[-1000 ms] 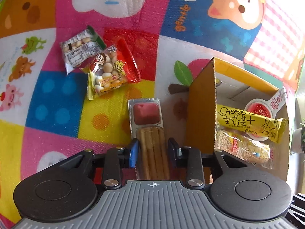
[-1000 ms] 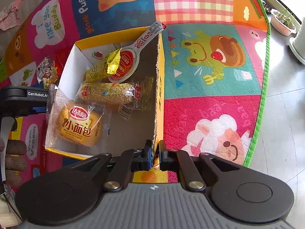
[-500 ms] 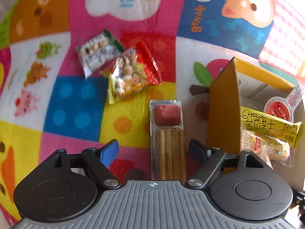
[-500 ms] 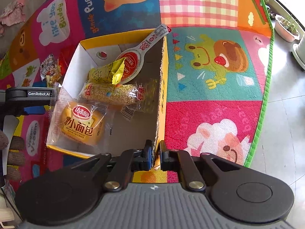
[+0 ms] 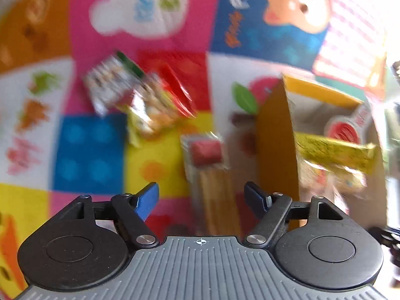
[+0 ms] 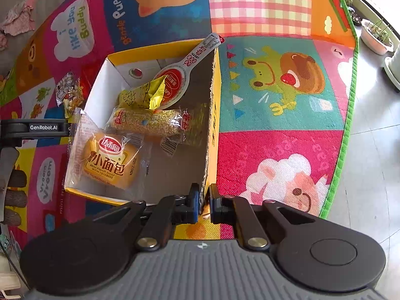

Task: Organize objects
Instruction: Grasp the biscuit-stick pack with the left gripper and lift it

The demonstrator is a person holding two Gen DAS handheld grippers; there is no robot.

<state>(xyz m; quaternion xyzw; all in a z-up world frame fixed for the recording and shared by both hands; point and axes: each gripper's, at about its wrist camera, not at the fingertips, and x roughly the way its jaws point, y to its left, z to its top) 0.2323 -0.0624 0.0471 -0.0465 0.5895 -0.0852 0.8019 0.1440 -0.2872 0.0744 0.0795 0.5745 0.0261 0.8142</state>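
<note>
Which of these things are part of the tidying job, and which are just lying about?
Part of the job:
- yellow cardboard box, its wall pinched by the right hand-held gripper
- snacks already inside: small bread, grain bar
- biscuit-stick pack on the mat, between the left hand-held gripper's open jaws
- two snack bags

Just lying about:
- play mat
- potted plants
- crumpled cloth

Both grippers share one build. The left gripper has a grey ribbed body with a small crosshair mark, two black round housings, black link arms with silver screws, and blue pads on its fingers. The right gripper looks the same. At the far left of the right view, a black bar carries white "GenRobot.AI" lettering.
</note>
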